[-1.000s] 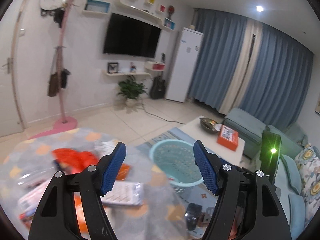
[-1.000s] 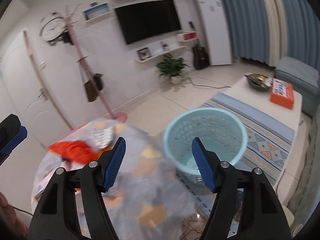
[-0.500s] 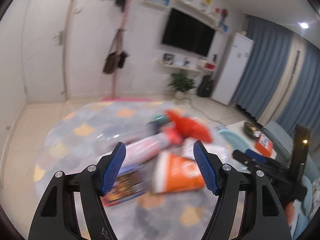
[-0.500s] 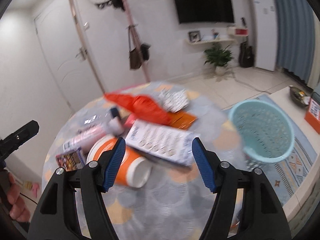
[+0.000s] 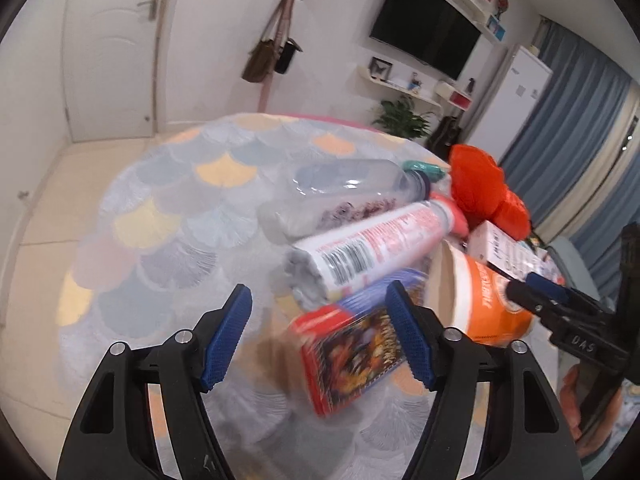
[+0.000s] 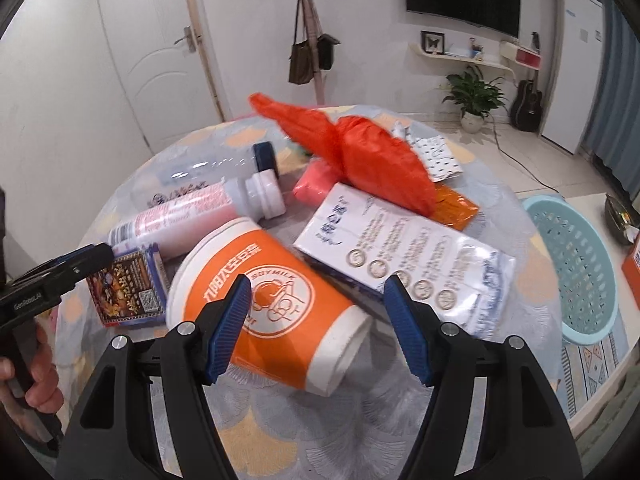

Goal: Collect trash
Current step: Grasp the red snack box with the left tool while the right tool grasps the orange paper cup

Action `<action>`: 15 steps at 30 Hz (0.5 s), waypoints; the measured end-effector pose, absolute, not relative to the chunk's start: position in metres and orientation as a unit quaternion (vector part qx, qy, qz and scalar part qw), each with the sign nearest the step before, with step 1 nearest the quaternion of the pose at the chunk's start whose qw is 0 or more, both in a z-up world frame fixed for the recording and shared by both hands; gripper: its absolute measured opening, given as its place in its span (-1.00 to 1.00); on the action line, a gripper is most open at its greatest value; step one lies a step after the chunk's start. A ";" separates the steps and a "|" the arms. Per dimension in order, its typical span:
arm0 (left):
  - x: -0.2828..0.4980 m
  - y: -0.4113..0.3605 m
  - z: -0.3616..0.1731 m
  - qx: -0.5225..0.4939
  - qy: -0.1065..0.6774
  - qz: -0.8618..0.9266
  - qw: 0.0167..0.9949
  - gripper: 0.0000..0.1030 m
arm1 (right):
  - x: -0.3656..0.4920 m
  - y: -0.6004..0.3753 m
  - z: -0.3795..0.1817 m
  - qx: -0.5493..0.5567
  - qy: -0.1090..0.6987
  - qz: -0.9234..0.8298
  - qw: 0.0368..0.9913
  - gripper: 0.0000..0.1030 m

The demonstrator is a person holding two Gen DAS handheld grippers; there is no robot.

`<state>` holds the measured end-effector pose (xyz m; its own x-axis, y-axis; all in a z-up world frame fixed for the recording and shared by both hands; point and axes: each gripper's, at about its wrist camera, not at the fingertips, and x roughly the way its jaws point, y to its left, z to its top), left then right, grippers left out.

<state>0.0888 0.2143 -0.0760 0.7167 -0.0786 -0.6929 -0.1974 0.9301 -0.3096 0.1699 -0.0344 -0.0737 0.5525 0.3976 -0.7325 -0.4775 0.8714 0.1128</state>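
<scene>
Both views swing from basket down onto the trash pile. My left gripper (image 5: 320, 336), jaws closing, nothing pinched yet, over snack pack (image 5: 352, 356). R gripper (image 6: 316, 326) open, empty, above soymilk cup (image 6: 264, 300). Basket (image 6: 576, 272) beside table (image 5: 160, 240) looks empty; everything's left imo.

The round table (image 6: 280, 436) wears a cloth of grey, pale blue and peach fan-shaped scales. On it lie an orange cup (image 6: 272, 304) with white rims and a white emblem, a white carton (image 6: 404, 252) with blue print, and a crumpled red-orange bag (image 6: 360, 156). The basket (image 6: 576, 264) is pale turquoise, and both grippers have black arms with blue ribbed pads (image 6: 230, 320).
</scene>
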 end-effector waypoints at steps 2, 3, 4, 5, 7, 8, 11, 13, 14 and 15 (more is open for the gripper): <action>0.087 0.212 -0.079 -0.189 0.379 0.017 0.906 0.07 | 0.167 -0.034 -0.074 -0.048 0.408 0.258 0.874 0.27; 0.085 0.210 -0.080 -0.190 0.381 0.010 0.905 -0.01 | 0.165 -0.035 -0.075 -0.050 0.411 0.262 0.872 0.27; 0.083 0.207 -0.082 -0.192 0.382 0.002 0.904 -0.01 | 0.161 -0.035 -0.075 -0.055 0.409 0.263 0.872 0.27; 0.079 0.205 -0.082 -0.195 0.385 -0.010 0.902 -0.02 | 0.158 -0.035 -0.074 -0.060 0.409 0.264 0.872 0.27; 0.072 0.200 -0.085 -0.197 0.389 -0.025 0.900 -0.05 | 0.152 -0.034 -0.075 -0.067 0.411 0.265 0.870 0.27; 0.067 0.197 -0.086 -0.197 0.393 -0.032 0.898 -0.05 | 0.148 -0.034 -0.076 -0.069 0.415 0.265 0.868 0.27; 0.058 0.188 -0.088 -0.196 0.402 -0.051 0.893 -0.06 | 0.139 -0.038 -0.079 -0.068 0.427 0.268 0.861 0.26; 0.052 0.183 -0.089 -0.191 0.410 -0.064 0.890 -0.06 | 0.133 -0.038 -0.084 -0.064 0.441 0.274 0.853 0.26; 0.049 0.180 -0.089 -0.187 0.411 -0.067 0.890 -0.05 | 0.127 -0.040 -0.087 -0.058 0.450 0.284 0.845 0.26; 0.047 0.178 -0.089 -0.181 0.412 -0.064 0.891 -0.01 | 0.122 -0.041 -0.089 -0.053 0.455 0.295 0.838 0.26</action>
